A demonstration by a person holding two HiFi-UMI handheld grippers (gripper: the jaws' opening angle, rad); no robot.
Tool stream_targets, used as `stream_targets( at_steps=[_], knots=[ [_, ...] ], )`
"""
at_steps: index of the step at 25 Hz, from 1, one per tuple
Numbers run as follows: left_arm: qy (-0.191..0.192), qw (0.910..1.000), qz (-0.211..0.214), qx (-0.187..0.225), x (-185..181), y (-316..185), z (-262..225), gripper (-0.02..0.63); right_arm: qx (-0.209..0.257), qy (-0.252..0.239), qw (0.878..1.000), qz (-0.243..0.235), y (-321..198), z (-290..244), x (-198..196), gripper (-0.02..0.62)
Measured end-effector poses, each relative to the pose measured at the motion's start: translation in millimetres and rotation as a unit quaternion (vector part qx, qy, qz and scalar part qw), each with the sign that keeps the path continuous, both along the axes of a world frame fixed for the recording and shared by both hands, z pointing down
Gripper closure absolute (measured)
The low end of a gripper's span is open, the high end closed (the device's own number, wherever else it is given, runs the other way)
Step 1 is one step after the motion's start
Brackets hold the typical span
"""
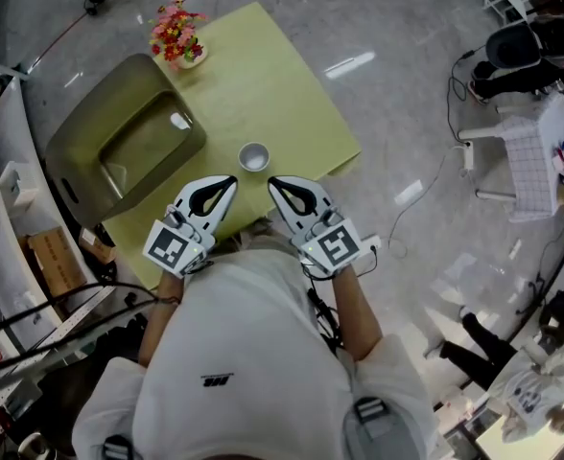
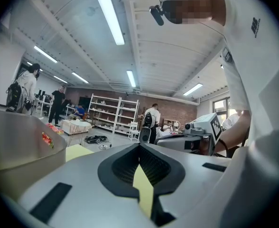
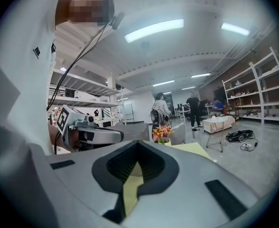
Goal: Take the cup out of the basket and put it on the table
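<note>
A person's white shirt (image 1: 234, 353) is filling the bottom of the head view, with both forearms reaching forward from it. Just beyond, the left tongs (image 1: 230, 181) and the right tongs (image 1: 272, 181) are hovering side by side over the near edge of the yellow-green desk (image 1: 272, 75). They are pointing away from the person and angling slightly toward each other.

The left gripper view is showing the left tongs (image 2: 139, 145) clenched, tips meeting, with nothing but a sliver of desk showing through the gap behind the tips. The right gripper view is showing the right tongs (image 3: 138, 142) clenched in the same way and gripping nothing.

A little past the two sets of tips, and roughly between them, the cup (image 1: 253, 156) is standing upright on the desk, mouth up. It is outside the basket and touching neither tool.

Farther left, the olive basket (image 1: 85, 123) is sitting on the desk's left corner, well apart from the cup. Its wall (image 2: 16, 144) is looming at the left of the left gripper view.

At the desk's far corner, a small pot of pink and red flowers (image 1: 176, 34) is standing; it is also showing ahead in the right gripper view (image 3: 162, 133).

Around the desk, the grey polished floor (image 1: 397, 27) is reflecting the ceiling lights. White shelves (image 2: 113, 113) are lining the back wall.
</note>
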State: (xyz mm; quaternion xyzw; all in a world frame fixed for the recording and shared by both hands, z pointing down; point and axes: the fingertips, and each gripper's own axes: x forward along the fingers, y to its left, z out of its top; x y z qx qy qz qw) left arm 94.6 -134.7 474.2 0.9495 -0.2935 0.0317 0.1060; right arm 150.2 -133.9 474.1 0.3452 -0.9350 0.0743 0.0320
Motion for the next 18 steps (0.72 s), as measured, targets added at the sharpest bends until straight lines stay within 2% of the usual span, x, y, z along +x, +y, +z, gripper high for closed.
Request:
stream_targets(
  at_steps=[18],
  knots=[
    [0.002,0.9999,0.0,0.017,0.6,-1.1,-11.2,0.595,0.004,-0.022,1.0,0.002,-1.6,-10.5,-5.2,0.588]
  ],
)
